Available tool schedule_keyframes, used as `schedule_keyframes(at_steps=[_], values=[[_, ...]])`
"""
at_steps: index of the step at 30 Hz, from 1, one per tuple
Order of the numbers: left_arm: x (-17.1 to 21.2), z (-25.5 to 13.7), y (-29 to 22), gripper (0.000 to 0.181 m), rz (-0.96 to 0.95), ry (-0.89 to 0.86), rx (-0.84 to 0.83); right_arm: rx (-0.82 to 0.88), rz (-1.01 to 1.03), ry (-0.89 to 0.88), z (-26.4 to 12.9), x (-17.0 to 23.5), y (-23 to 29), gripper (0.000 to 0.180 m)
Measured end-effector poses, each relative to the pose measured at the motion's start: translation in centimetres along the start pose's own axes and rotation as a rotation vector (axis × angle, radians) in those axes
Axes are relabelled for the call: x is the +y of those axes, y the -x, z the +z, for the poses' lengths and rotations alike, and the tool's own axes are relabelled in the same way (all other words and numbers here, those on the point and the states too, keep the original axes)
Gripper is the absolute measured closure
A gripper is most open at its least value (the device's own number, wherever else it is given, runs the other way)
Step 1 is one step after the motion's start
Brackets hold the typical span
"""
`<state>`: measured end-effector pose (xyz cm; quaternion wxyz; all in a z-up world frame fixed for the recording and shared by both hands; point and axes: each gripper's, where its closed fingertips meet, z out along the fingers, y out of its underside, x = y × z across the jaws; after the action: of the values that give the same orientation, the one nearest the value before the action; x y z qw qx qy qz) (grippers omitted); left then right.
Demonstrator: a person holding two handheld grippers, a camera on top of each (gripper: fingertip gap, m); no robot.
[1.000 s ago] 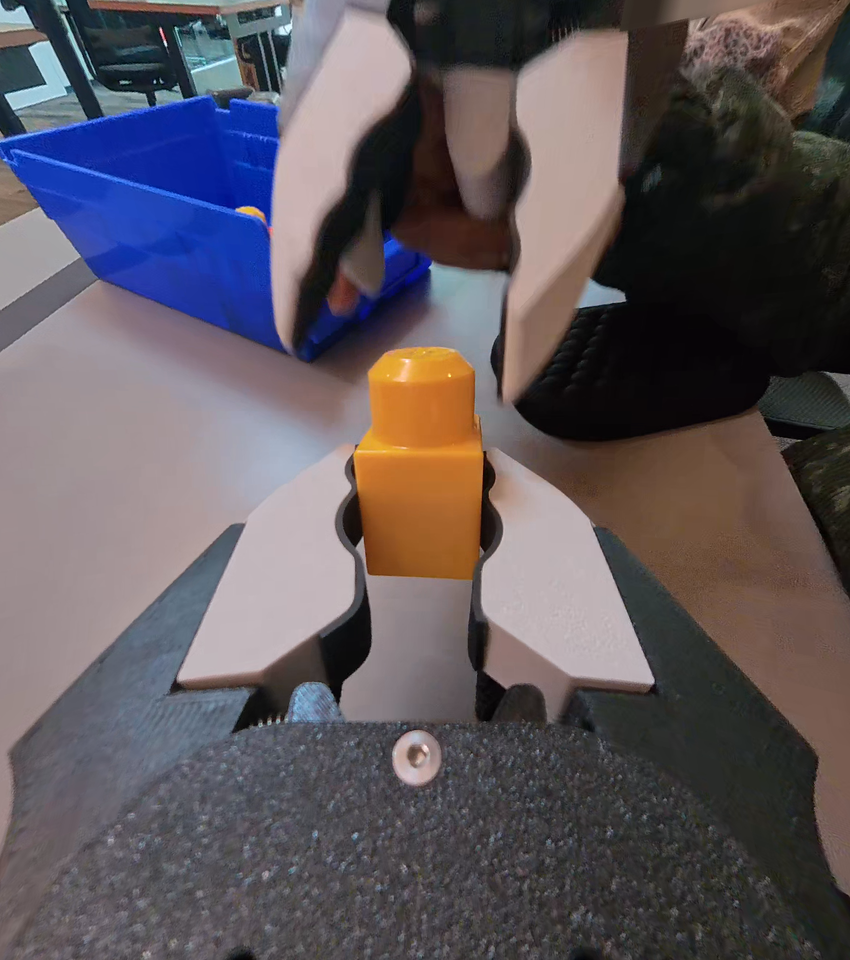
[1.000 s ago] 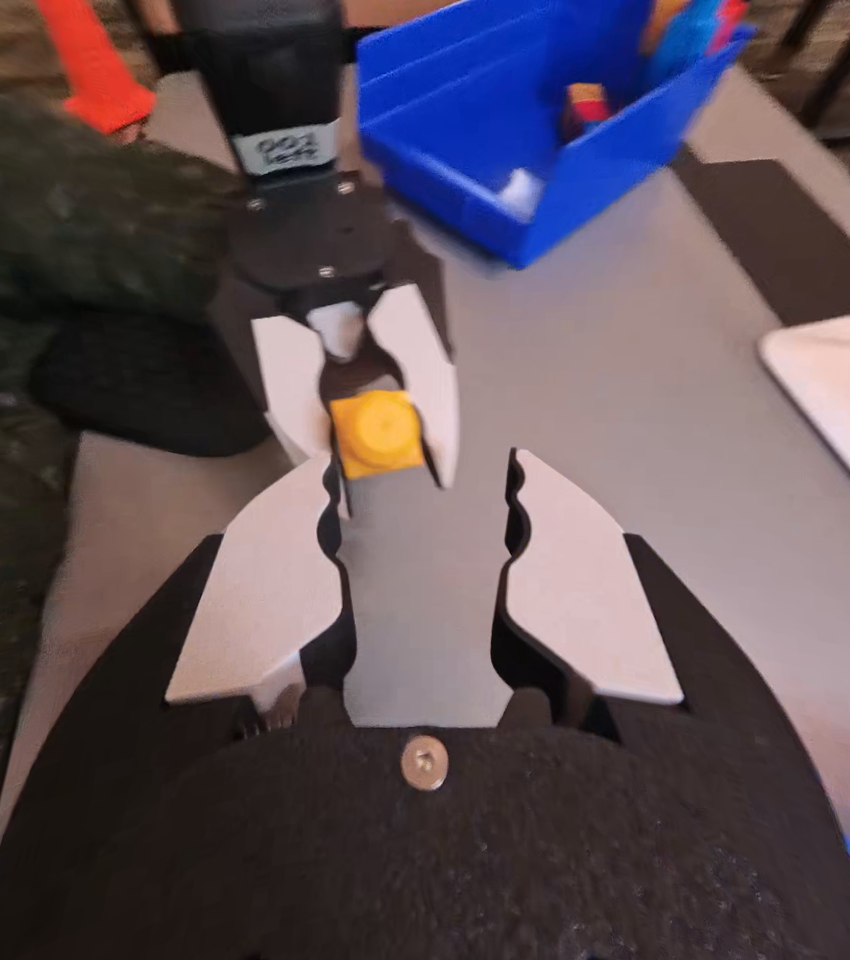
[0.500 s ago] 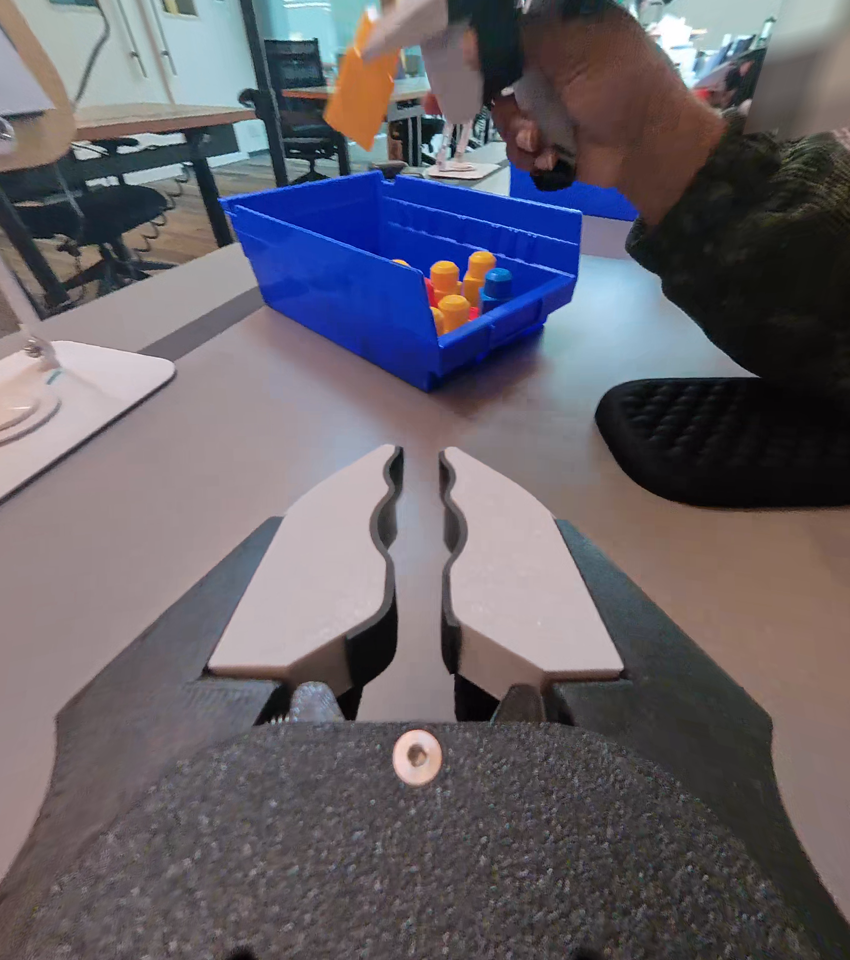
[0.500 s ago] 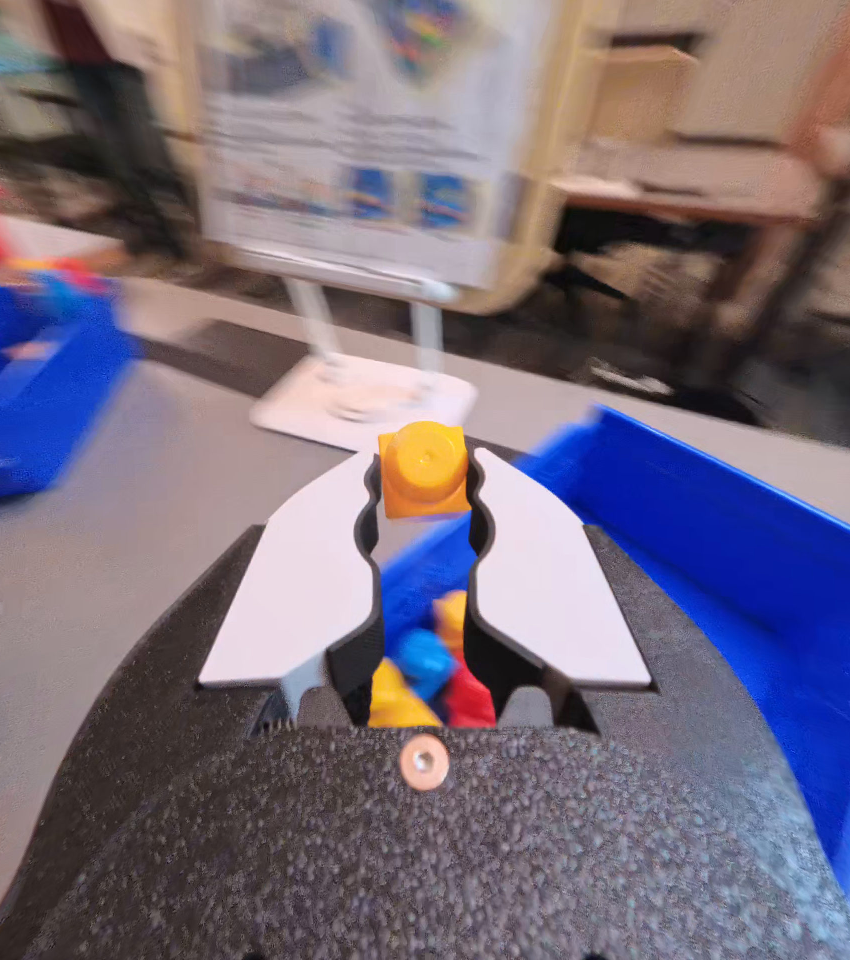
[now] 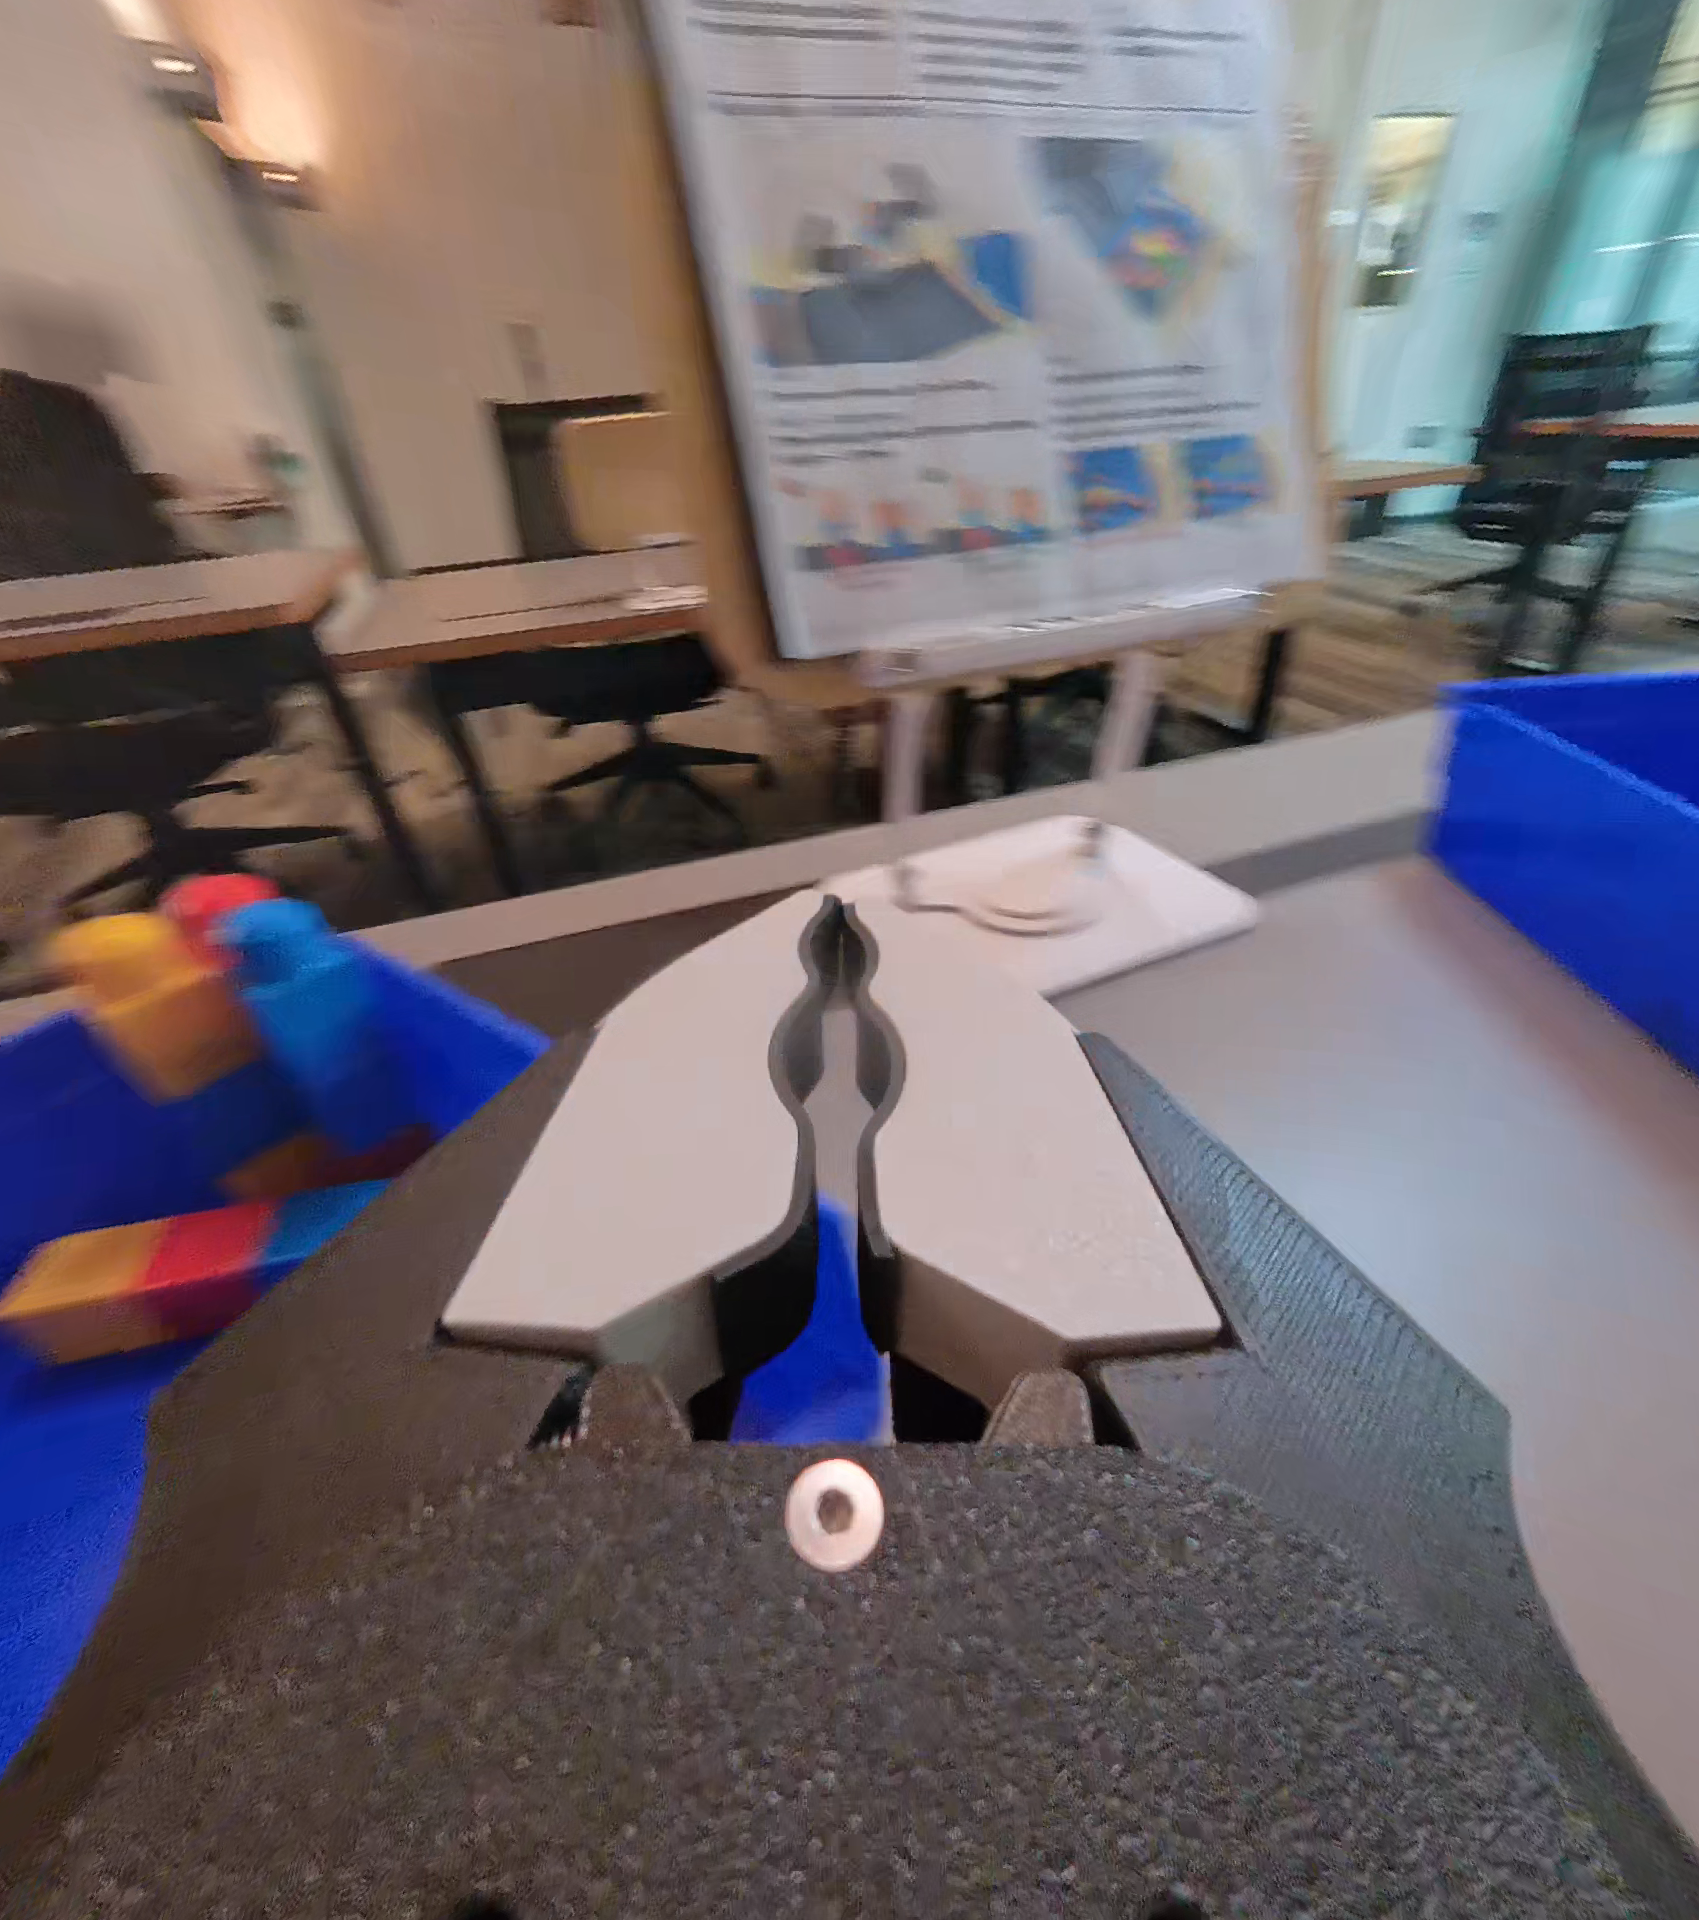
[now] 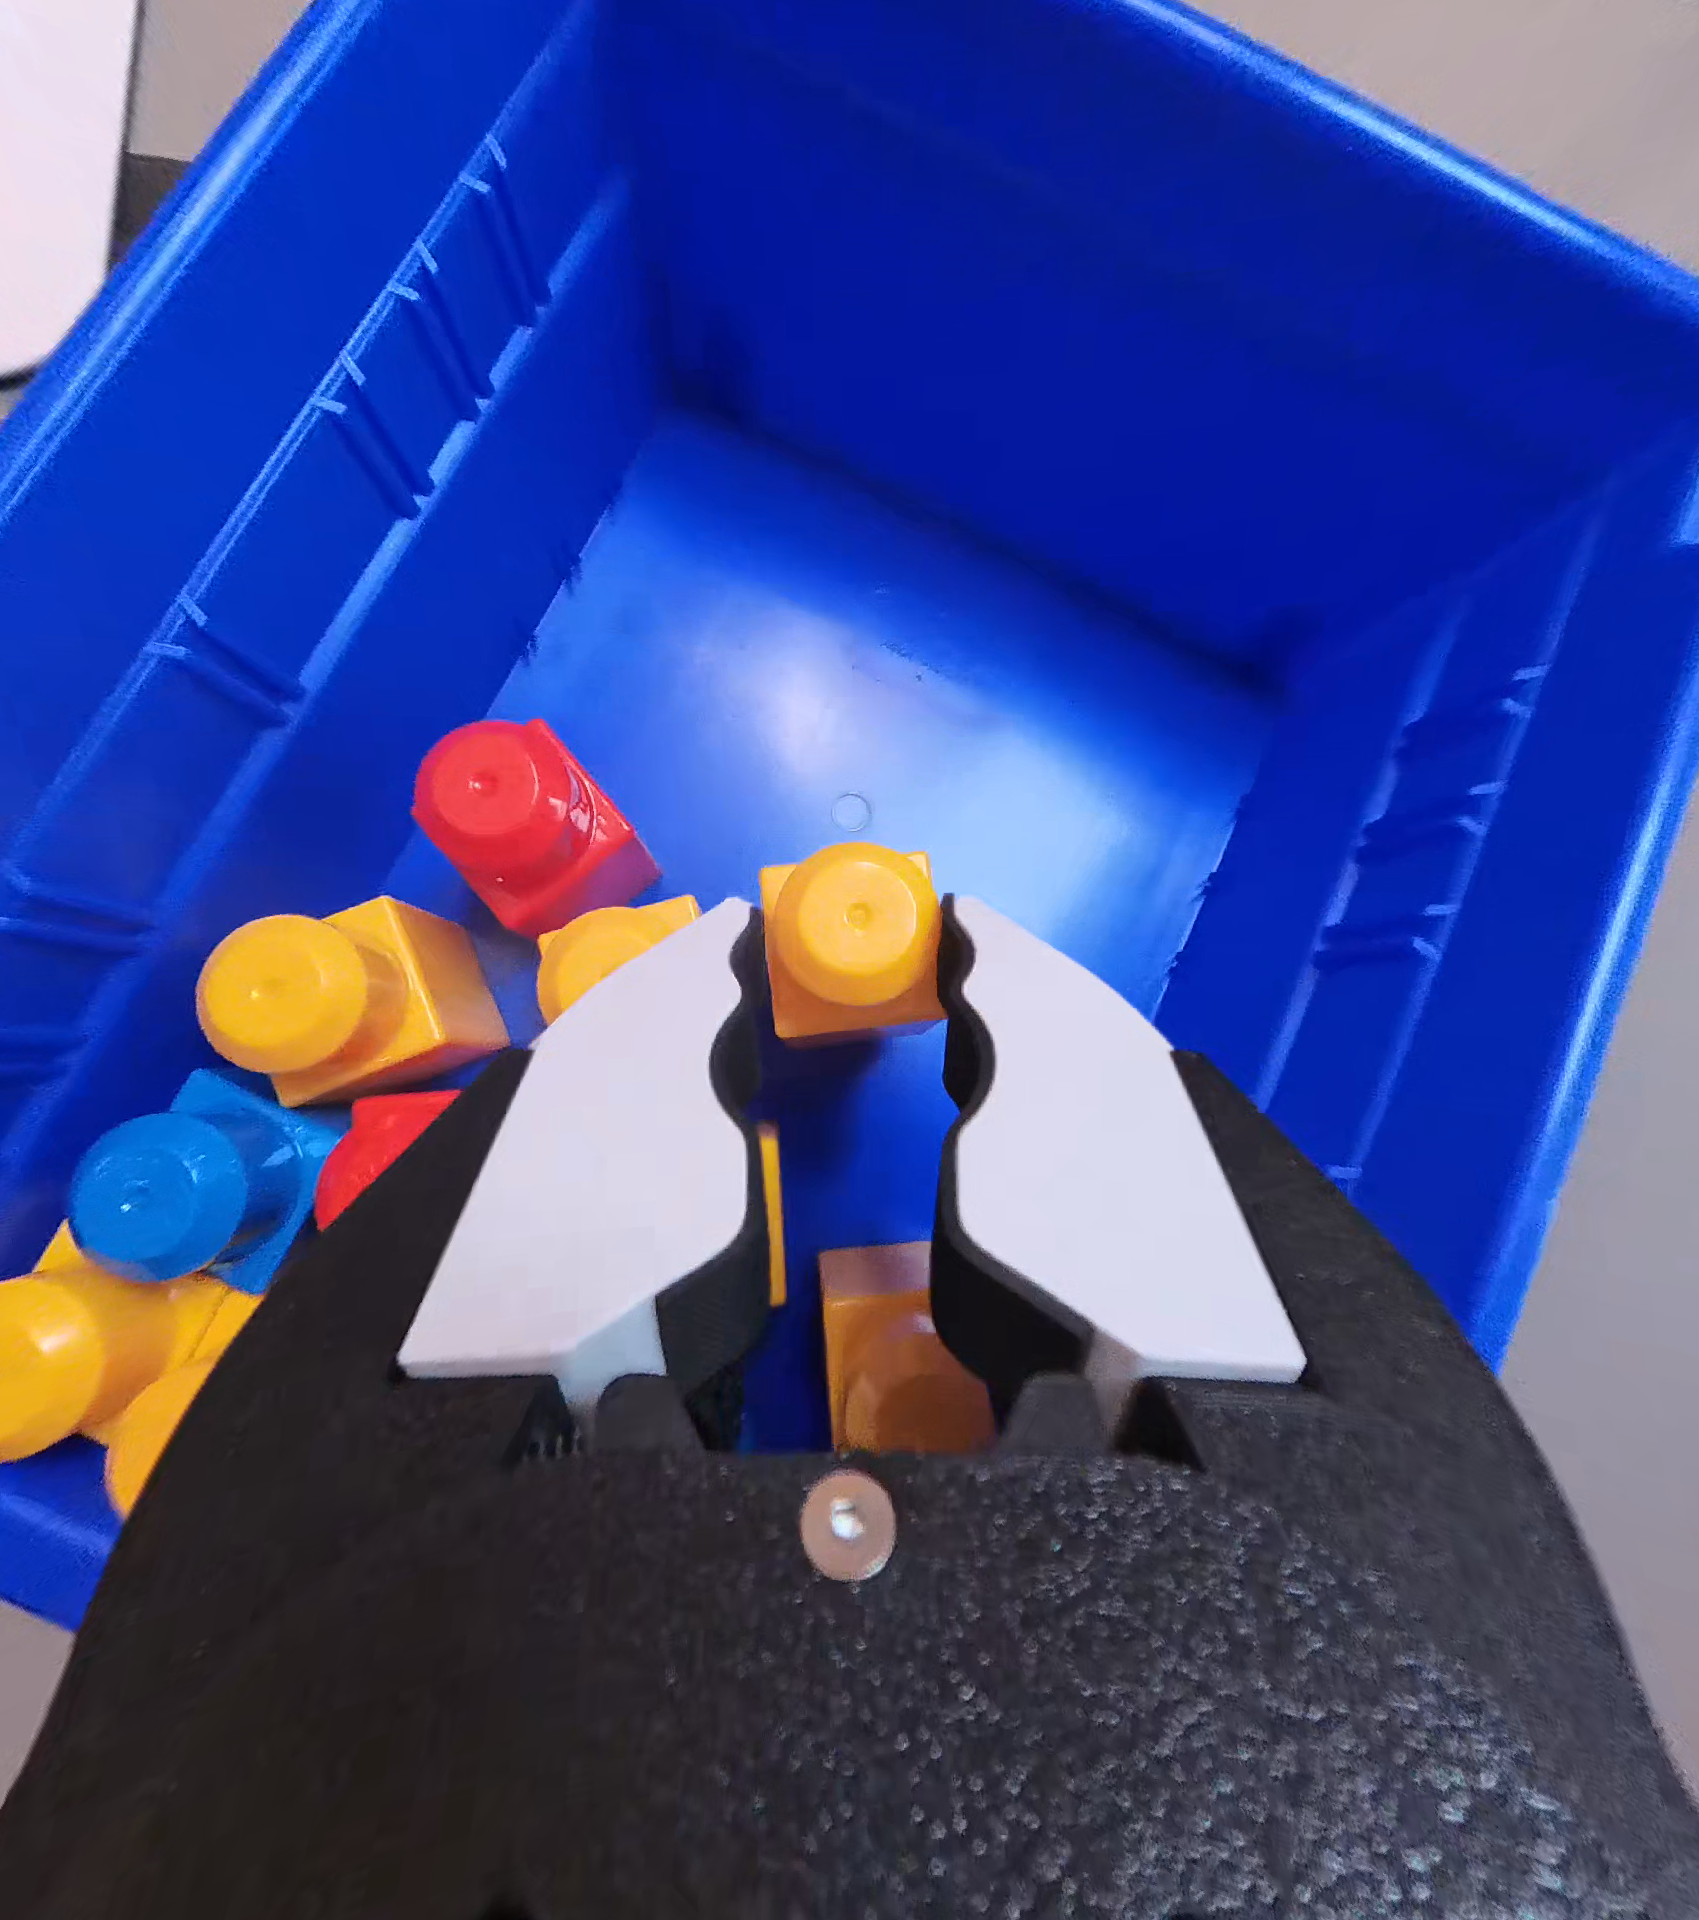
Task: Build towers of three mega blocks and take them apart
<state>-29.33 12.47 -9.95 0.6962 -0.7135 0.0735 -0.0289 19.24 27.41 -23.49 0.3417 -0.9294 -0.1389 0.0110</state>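
Observation:
My right gripper (image 6: 850, 935) is shut on an orange mega block (image 6: 850, 940), stud toward the camera, held over the open floor of a blue bin (image 6: 1032, 364). Several loose red (image 6: 523, 810), orange (image 6: 336, 997) and blue (image 6: 180, 1174) blocks lie in the bin's left corner. My left gripper (image 5: 837, 925) is shut with nothing between its fingertips, held above the grey table. Under it and to its left is a second blue bin (image 5: 14, 1195) holding block towers (image 5: 159, 1268).
A white stand base (image 5: 1053, 904) lies on the table ahead of the left gripper. Another blue bin wall (image 5: 1614, 894) stands at the right. A poster board and office chairs are beyond the table edge. Spacing between my two grippers at the tips: around 55 centimetres.
The left gripper let go of the orange block and shut on air while swinging left. The right gripper took the block, carried it away and now points down into the bin.

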Motion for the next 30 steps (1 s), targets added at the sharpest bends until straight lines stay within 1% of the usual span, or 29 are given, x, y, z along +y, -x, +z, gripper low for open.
schedule_keyframes(at_steps=[1, 3, 5, 6, 7, 9, 12, 15, 17, 19, 22, 25, 26, 27, 28, 29, 30], values=[[-0.1, 0.3, 2.6, 0.179, -0.003, 0.017, -0.062, -0.008, 0.005, 0.002, 0.0, 0.1, 0.0, 0.148], [1.1, 1.4, 7.7, 0.17, -0.002, 0.122, -0.169, -0.013, 0.001, 0.001, -0.1, 0.1, 0.1, 0.148], [3.8, 2.9, 11.5, 0.158, 0.004, 0.3, -0.218, -0.009, -0.002, -0.001, -0.1, 0.1, 0.0, 0.147], [5.3, 3.5, 12.8, 0.155, 0.023, 0.401, -0.219, -0.004, -0.005, -0.002, -0.2, 0.1, -0.1, 0.148], [6.7, 4.0, 13.7, 0.153, 0.075, 0.505, -0.203, 0.001, -0.007, -0.003, -0.2, 0.1, -0.1, 0.147], [9.7, 4.7, 15.0, 0.146, 0.241, 0.715, -0.129, 0.003, -0.008, -0.002, -0.2, 0.2, -0.2, 0.145], [13.2, 5.0, 16.1, 0.143, 0.451, 0.896, 0.002, 0.009, -0.027, -0.013, -0.3, 0.1, -0.3, 0.137], [15.3, 5.0, 18.1, 0.134, 0.671, 1.01, 0.063, 0.029, -0.05, -0.066, -1.1, -0.5, -0.5, 0.134], [16.4, 4.9, 19.1, 0.129, 0.778, 1.08, 0.115, 0.043, -0.073, -0.123, -2.2, -1.4, -0.5, 0.133], [17.1, 4.9, 20.3, 0.125, 0.841, 1.146, 0.147, 0.032, -0.102, -0.191, -3.5, -2.4, 0.1, 0.133], [17.9, 5.2, 20.1, 0.117, 0.897, 1.174, 0.279, -0.019, -0.148, -0.31, -5.5, -3.9, 1.7, 0.133], [18.7, 5.6, 19.9, 0.111, 0.949, 1.215, 0.371, -0.046, -0.175, -0.373, -6.8, -4.7, 2.7, 0.133], [18.9, 5.7, 20.1, 0.117, 0.971, 1.231, 0.384, -0.059, -0.179, -0.391, -7.2, -4.9, 3.1, 0.134], [19.0, 5.7, 20.1, 0.118, 0.967, 1.244, 0.403, -0.073, -0.182, -0.406, -7.5, -5.1, 3.5, 0.134], [19.1, 5.7, 20.2, 0.123, 0.949, 1.263, 0.411, -0.086, -0.186, -0.421, -7.9, -5.3, 3.8, 0.133], [19.3, 5.5, 20.3, 0.132, 0.939, 1.283, 0.414, -0.092, -0.195, -0.439, -8.3, -5.5, 4.2, 0.133], [19.4, 5.5, 20.4, 0.135, 0.94, 1.283, 0.42, -0.096, -0.208, -0.456, -8.7, -5.6, 4.5, 0.134]])
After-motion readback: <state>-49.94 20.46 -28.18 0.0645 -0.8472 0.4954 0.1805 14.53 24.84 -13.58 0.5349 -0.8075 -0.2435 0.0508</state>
